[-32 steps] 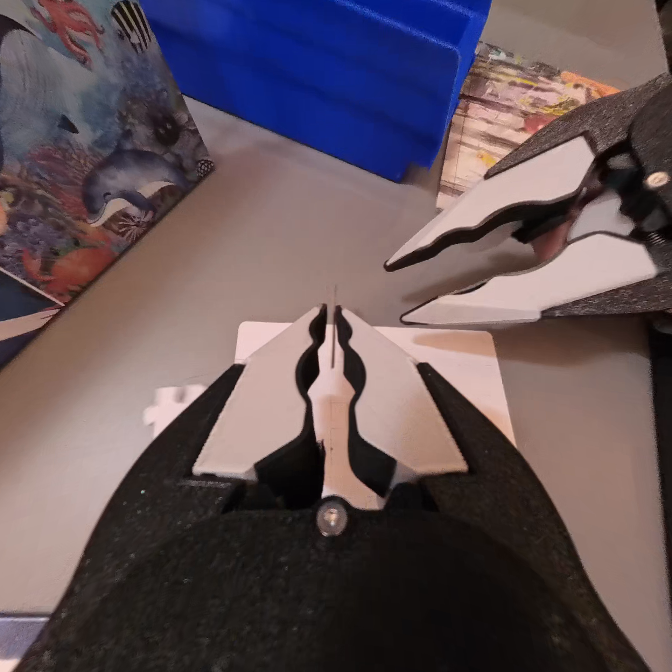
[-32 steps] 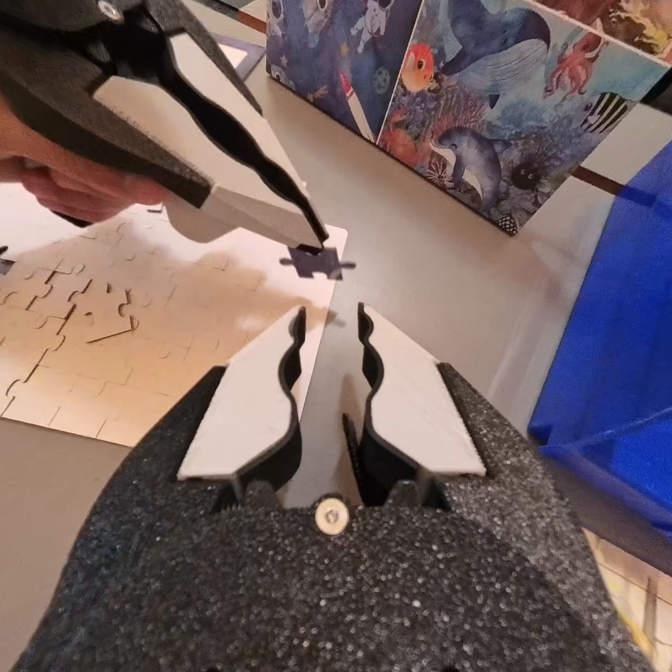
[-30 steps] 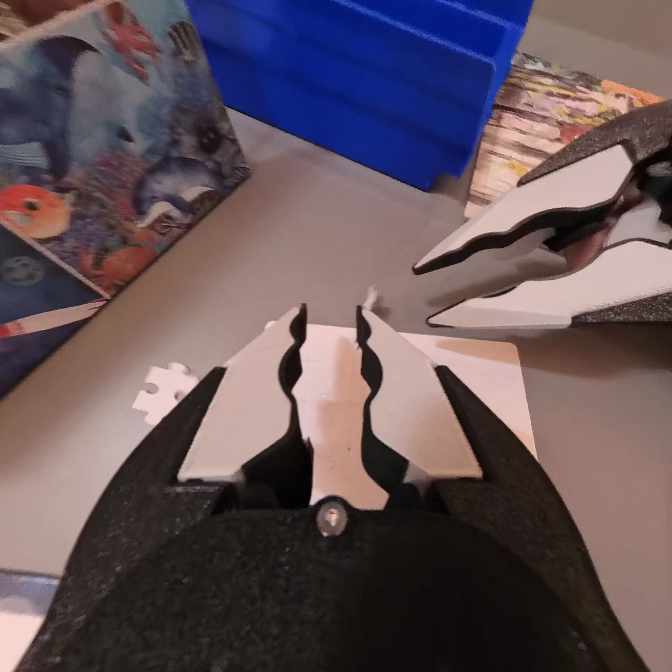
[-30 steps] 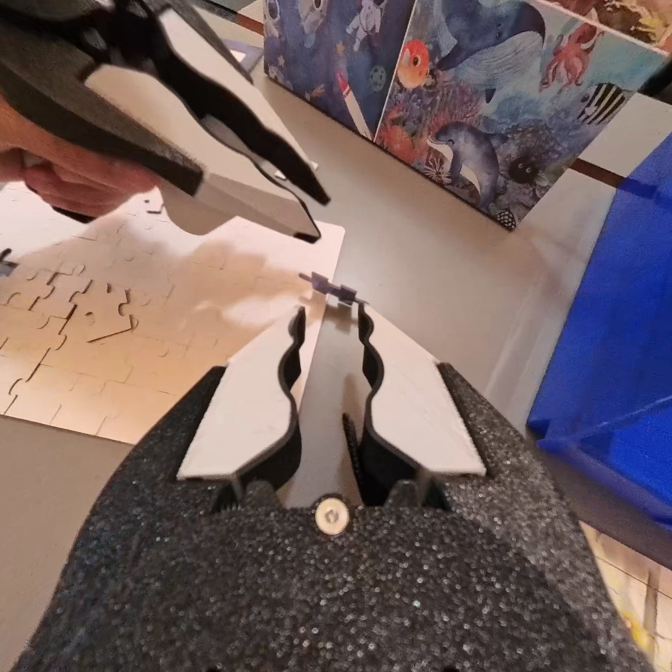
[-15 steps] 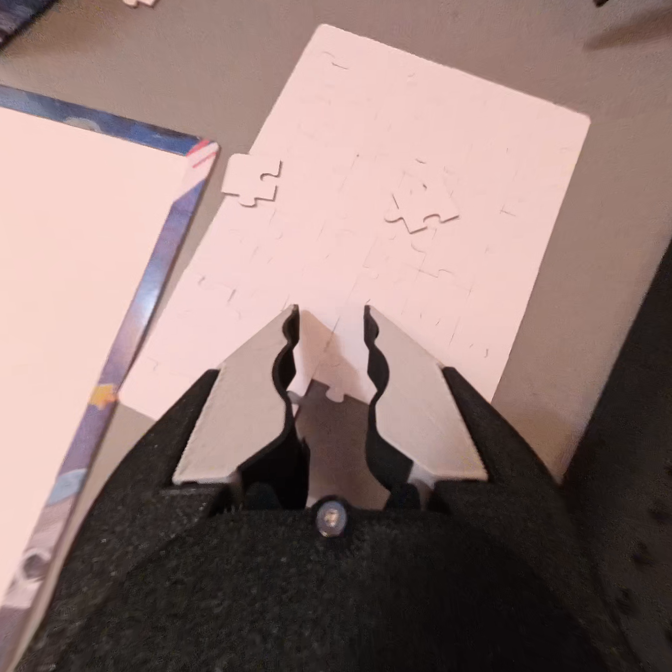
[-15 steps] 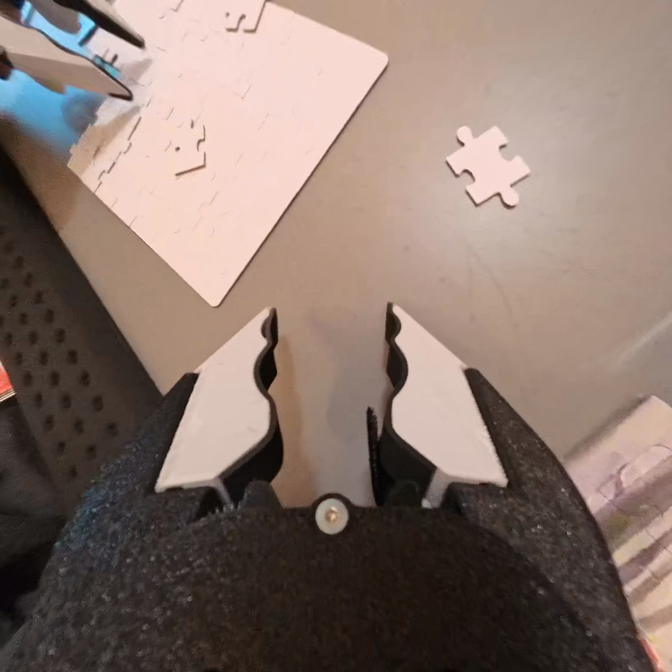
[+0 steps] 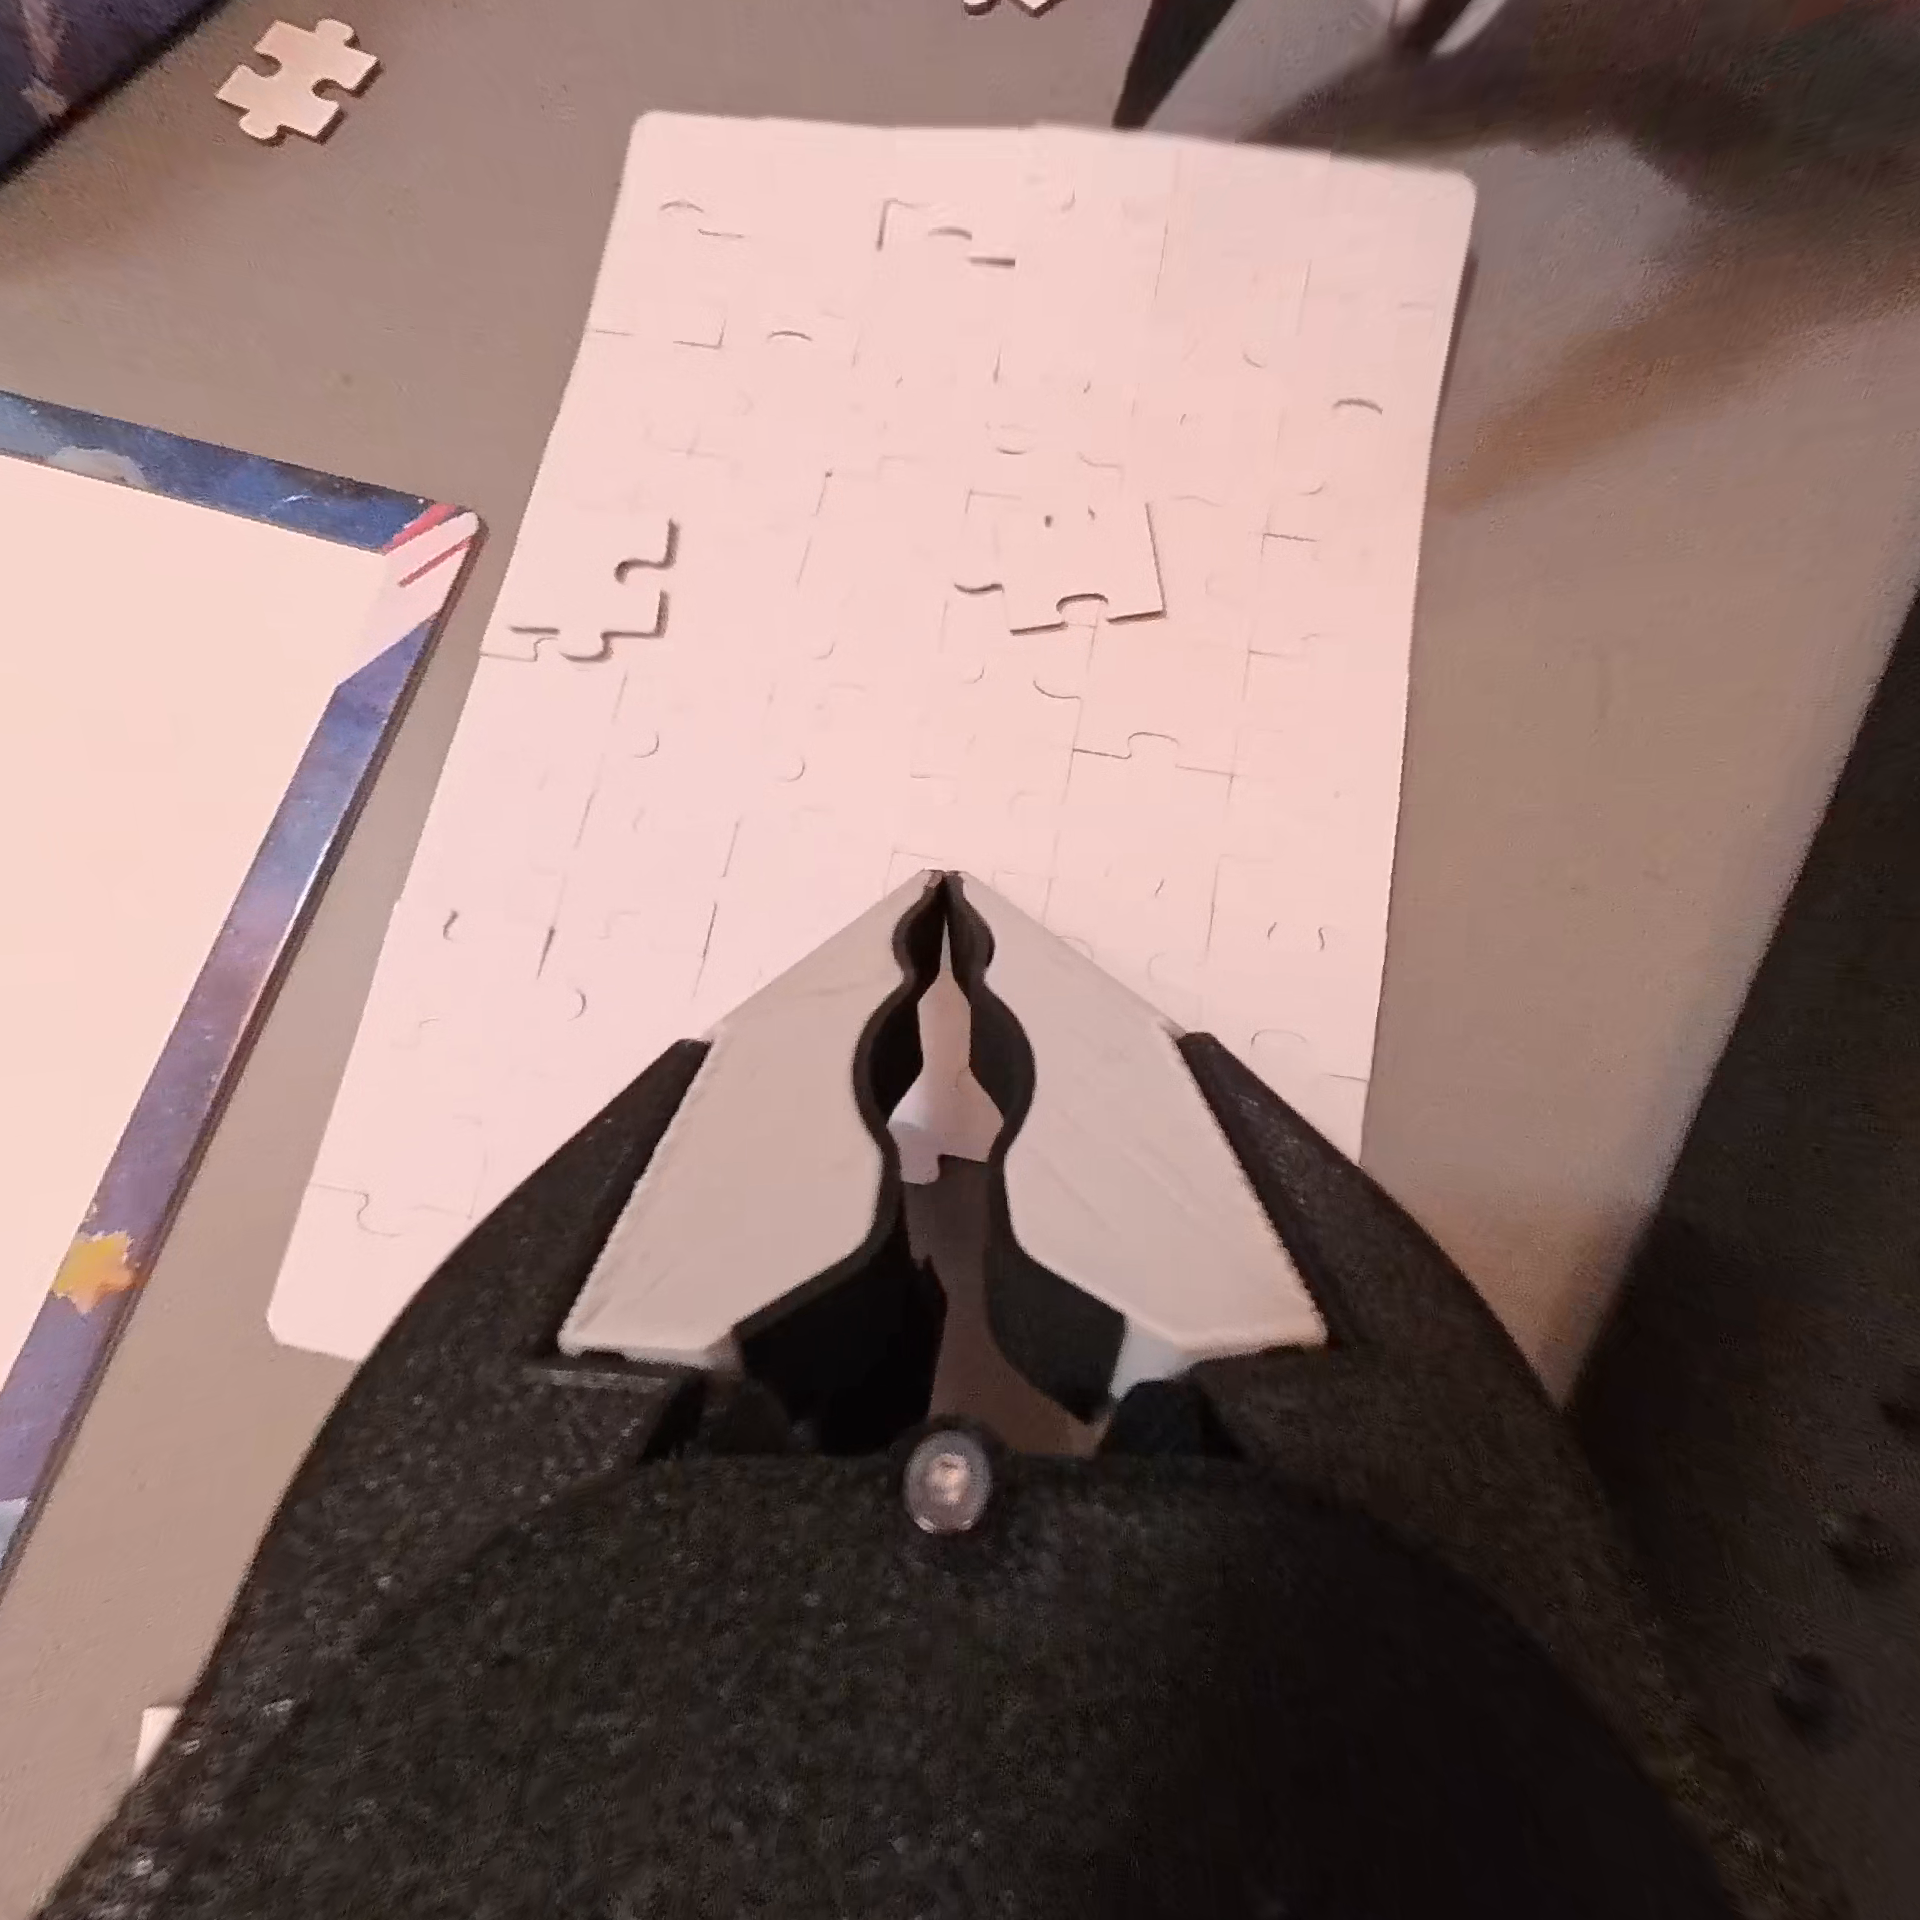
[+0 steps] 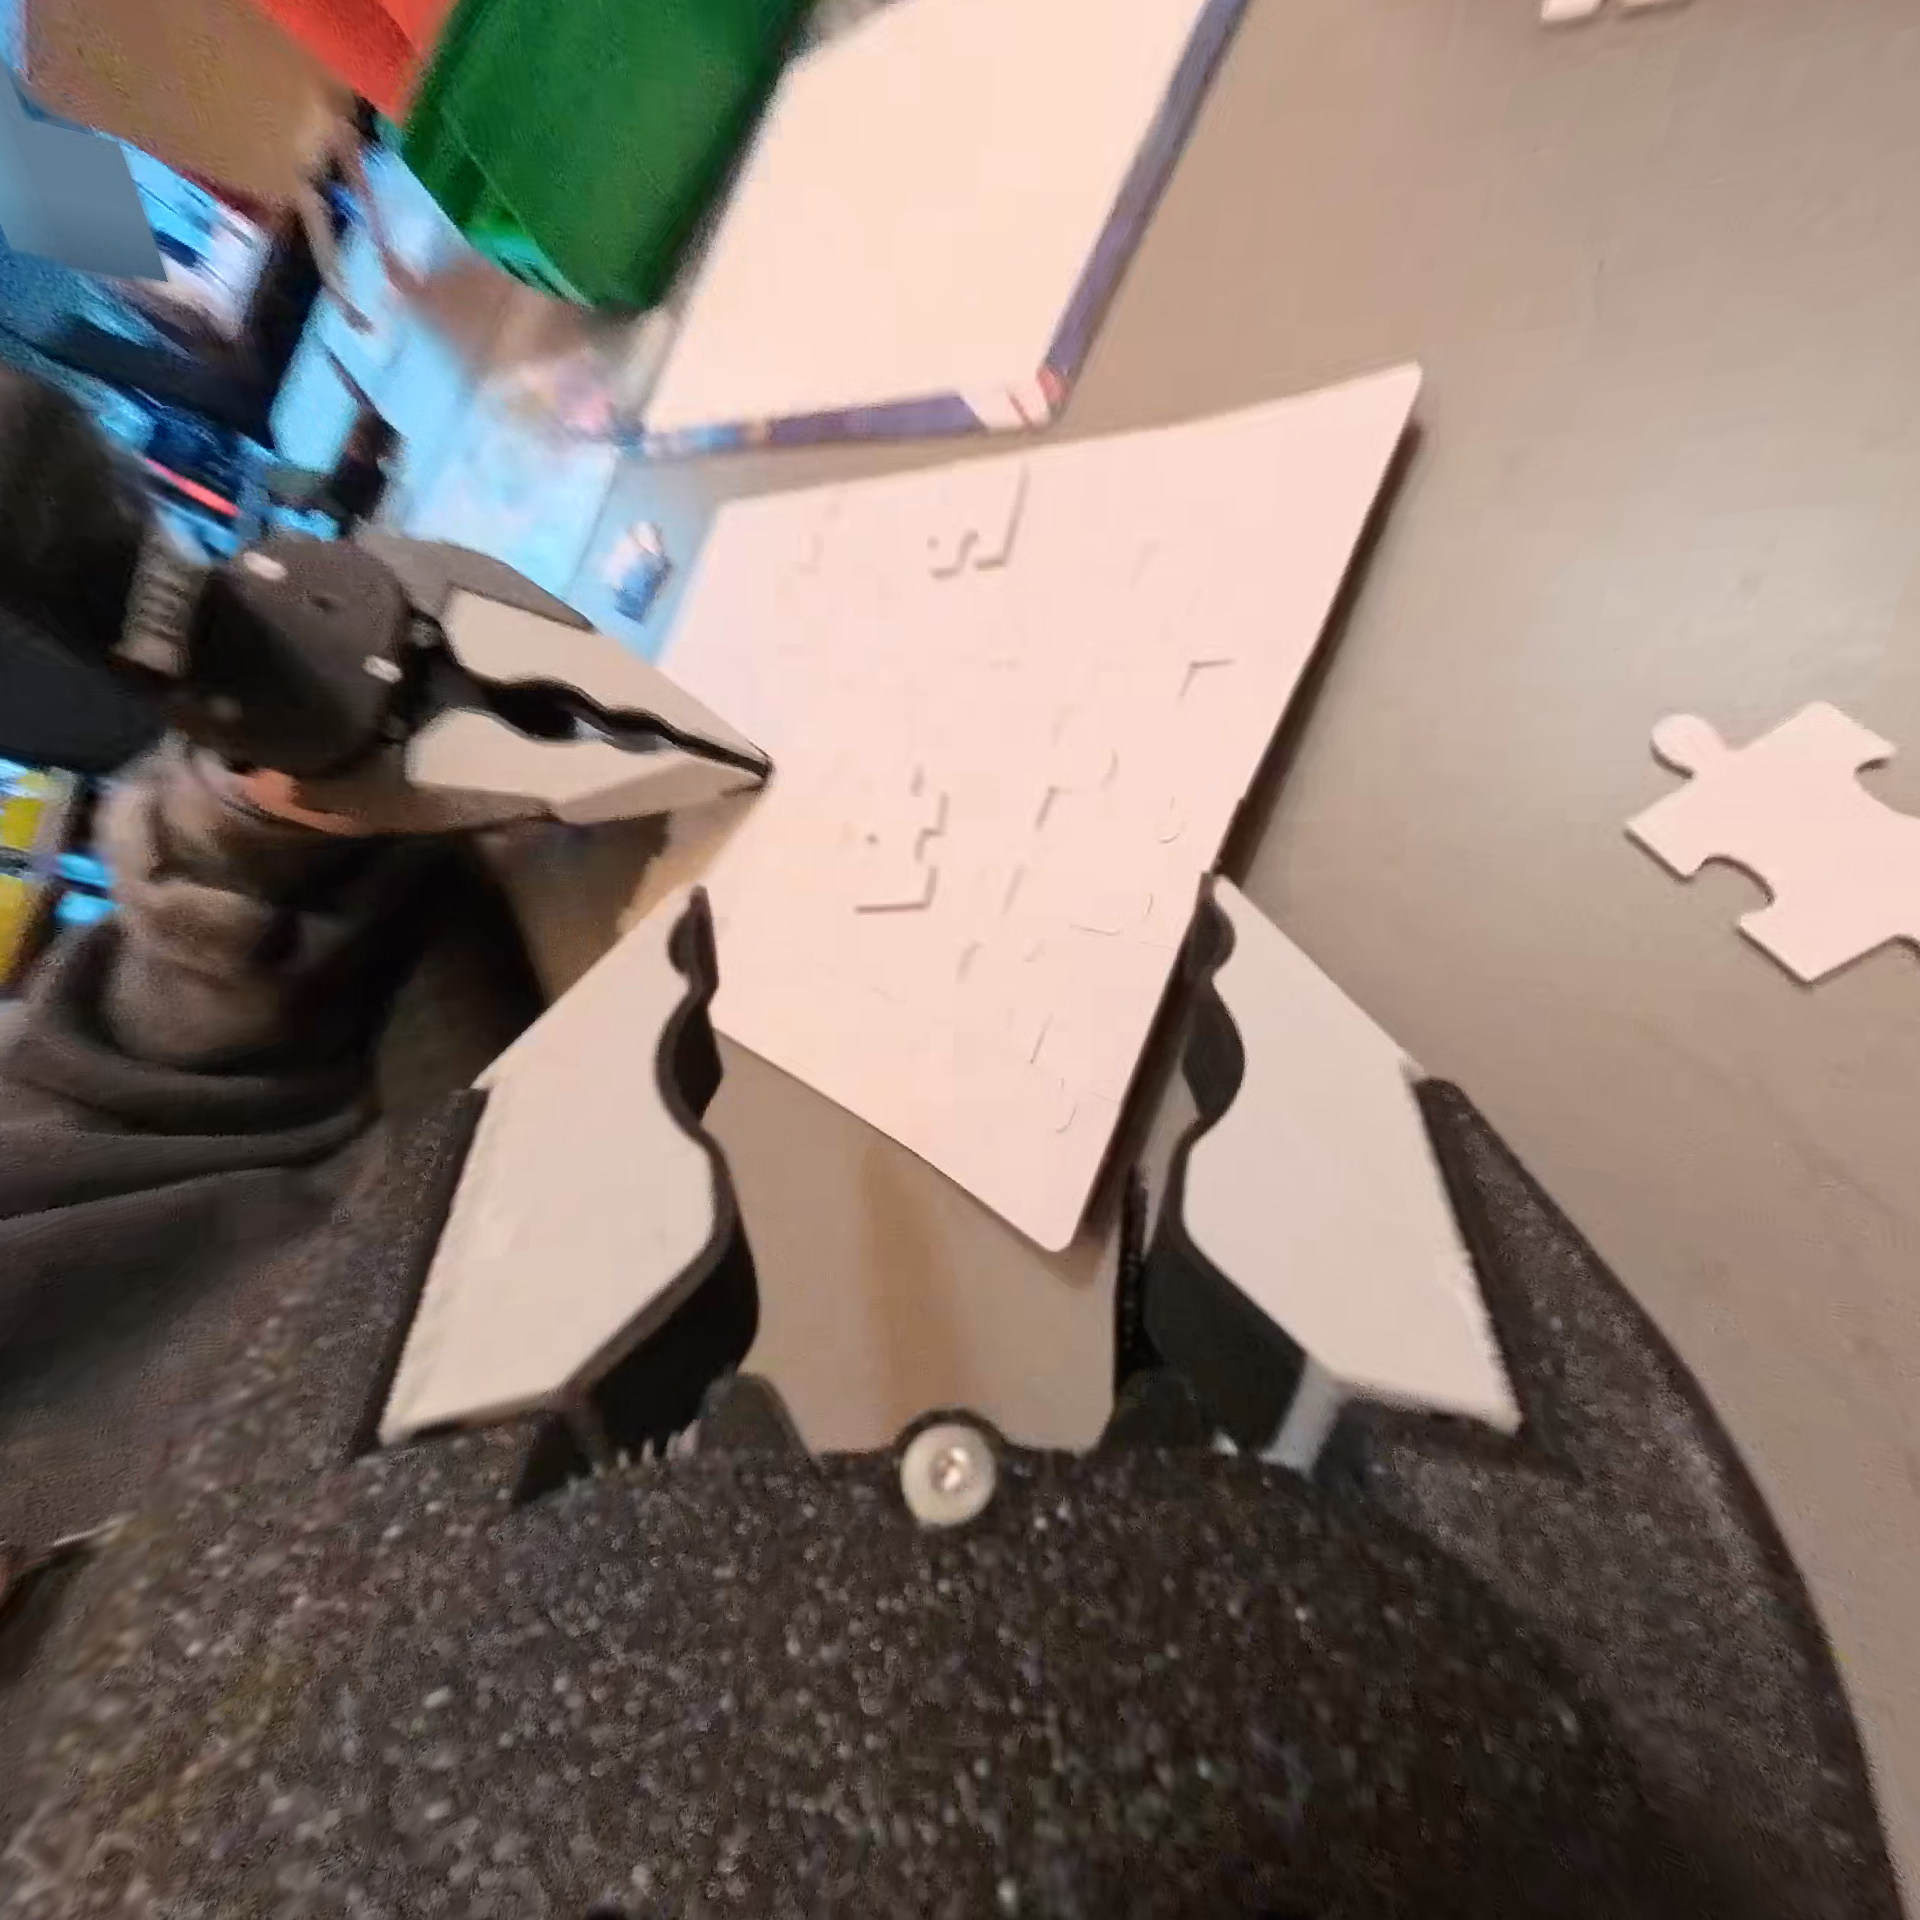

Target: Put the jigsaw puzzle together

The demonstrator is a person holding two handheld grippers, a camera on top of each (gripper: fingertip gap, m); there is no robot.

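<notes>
The blank white jigsaw puzzle sheet (image 7: 935, 623) lies flat on the grey worktop (image 7: 260, 312), almost complete. The left tool (image 7: 940, 881) hovers over the sheet's near part with its two white fingers brought together at the tips; I see nothing clamped between them. In the right wrist view the same tool (image 8: 753, 774) points at the sheet's edge from 9 o'clock. The right tool (image 8: 951, 904) has its fingers well apart, one on each side of the near corner of the sheet (image 8: 1039, 831), and holds nothing.

Two pieces are not seated. One raised white piece (image 7: 1070, 566) sits tilted on the sheet at about 1 o'clock from the left tool's tips. A second raised white piece (image 7: 603, 603) stands out at the sheet's left edge, at 10 o'clock. Three loose white cardboard pieces lie on the worktop: one (image 7: 296, 78) at 11 o'clock of the left view, one (image 7: 1003, 5) at the top edge of that view, and one (image 8: 1797, 831) at 3 o'clock of the right view. A white board with a blue border (image 7: 156, 831) lies beside the sheet at 9 o'clock.

The pieces look thin, light and rather stiff, but easy to bend at the tabs. I judge it best to pinch a loose piece across its body, not by a tab, and to press the raised ones down gently. The joined sheet may slide on the smooth worktop, so holding its edge steady seems wise.
</notes>
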